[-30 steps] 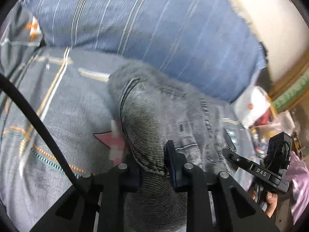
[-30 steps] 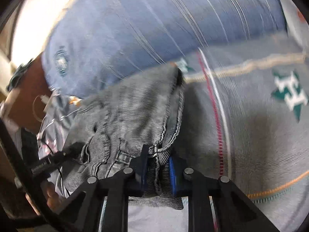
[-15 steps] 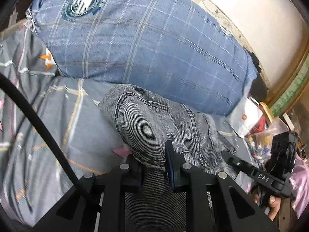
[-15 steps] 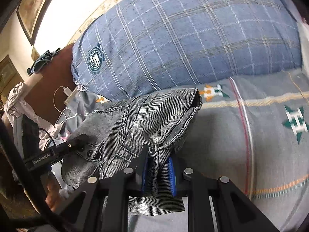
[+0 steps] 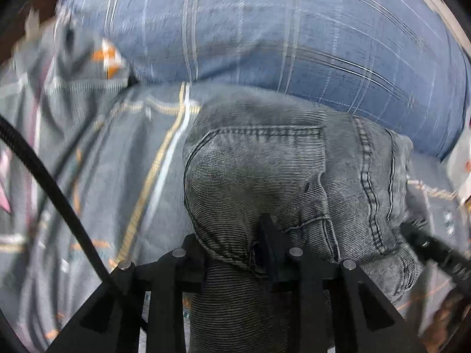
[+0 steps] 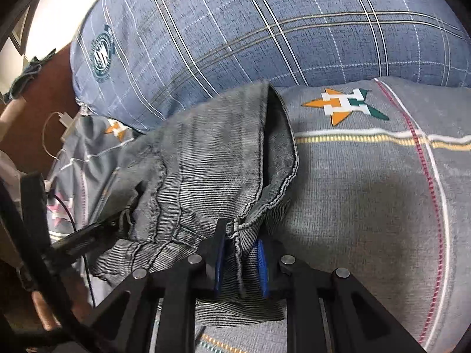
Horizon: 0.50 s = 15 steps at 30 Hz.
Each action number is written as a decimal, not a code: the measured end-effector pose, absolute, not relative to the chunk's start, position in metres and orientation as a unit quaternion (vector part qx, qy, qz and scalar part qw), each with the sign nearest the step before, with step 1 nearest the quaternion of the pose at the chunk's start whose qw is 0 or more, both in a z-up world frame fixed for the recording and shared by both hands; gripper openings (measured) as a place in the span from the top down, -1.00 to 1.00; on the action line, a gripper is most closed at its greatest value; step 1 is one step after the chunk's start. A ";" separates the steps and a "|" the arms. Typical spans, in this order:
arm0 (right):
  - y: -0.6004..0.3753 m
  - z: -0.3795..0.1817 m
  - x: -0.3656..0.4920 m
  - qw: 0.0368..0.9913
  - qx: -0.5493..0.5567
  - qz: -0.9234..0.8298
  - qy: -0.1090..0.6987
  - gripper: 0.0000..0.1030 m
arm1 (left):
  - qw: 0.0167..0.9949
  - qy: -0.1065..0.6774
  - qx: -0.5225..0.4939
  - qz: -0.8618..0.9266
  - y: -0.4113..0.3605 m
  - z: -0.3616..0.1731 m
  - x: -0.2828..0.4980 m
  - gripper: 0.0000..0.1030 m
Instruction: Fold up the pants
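Grey denim pants (image 5: 265, 182) hang bunched between my two grippers above a grey patterned bedsheet (image 5: 97, 176). My left gripper (image 5: 232, 253) is shut on a thick fold of the pants; a back pocket seam faces the camera. In the right wrist view the pants (image 6: 200, 158) drape leftward, and my right gripper (image 6: 240, 259) with blue pads is shut on their waistband edge. The left gripper (image 6: 97, 232) shows at the left, gripping the far side of the pants. The right gripper's arm (image 5: 441, 256) shows at the right edge of the left wrist view.
A large blue plaid pillow (image 6: 265, 29) lies right behind the pants, also in the left wrist view (image 5: 265, 29). The bedsheet (image 6: 368, 191) stretches to the right. A white charger and cable (image 6: 63, 123) lie by a brown headboard at left.
Both grippers have swung with the pants still held; the views now look lower, nearer the pillow and sheet. The pants hang more spread between the grippers.
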State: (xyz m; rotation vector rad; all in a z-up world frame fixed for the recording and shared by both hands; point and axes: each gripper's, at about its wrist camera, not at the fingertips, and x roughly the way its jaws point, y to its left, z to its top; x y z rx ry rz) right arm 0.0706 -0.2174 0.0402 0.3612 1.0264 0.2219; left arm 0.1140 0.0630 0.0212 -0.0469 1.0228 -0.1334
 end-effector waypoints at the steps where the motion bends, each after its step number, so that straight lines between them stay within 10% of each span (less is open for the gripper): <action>1: -0.218 0.043 0.071 0.849 0.170 0.106 0.489 0.61 | 0.872 0.485 -0.016 -0.064 0.061 0.023 0.113 0.37; 6: -0.217 0.036 0.070 0.846 0.164 0.093 0.498 0.42 | 0.873 0.485 -0.005 -0.055 0.062 0.019 0.113 0.28; 10: -0.231 0.031 0.071 0.843 0.178 0.067 0.503 -0.19 | 0.877 0.478 0.016 -0.053 0.059 0.017 0.110 0.12; 15: -0.256 0.046 0.052 0.817 0.271 0.094 0.500 -0.20 | 0.851 0.512 -0.051 -0.102 0.082 0.041 0.095 -0.22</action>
